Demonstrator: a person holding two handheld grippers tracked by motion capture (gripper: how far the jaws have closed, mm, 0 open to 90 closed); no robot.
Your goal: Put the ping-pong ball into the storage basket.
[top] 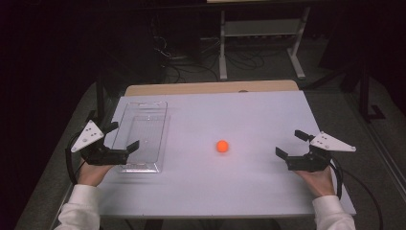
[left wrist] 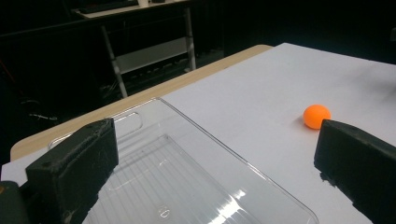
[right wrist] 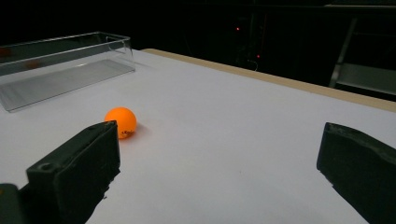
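An orange ball (top: 222, 146) lies on the white table top (top: 239, 115), near its middle; it also shows in the left gripper view as the orange ball (left wrist: 316, 115) and in the right gripper view as the orange ball (right wrist: 121, 122). A clear plastic tray (top: 142, 135) sits empty at the table's left. My left gripper (top: 124, 135) hovers open over the tray's near left edge, its jaws wide apart above the tray (left wrist: 187, 186). My right gripper (top: 293, 143) is open at the table's right side, well to the right of the ball, nothing between its jaws.
A bare wooden strip (top: 210, 88) edges the table's far side. Beyond it stand a white metal frame (top: 261, 33) and loose cables (top: 191, 60) on the dark floor. The tray (right wrist: 60, 65) lies far off in the right gripper view.
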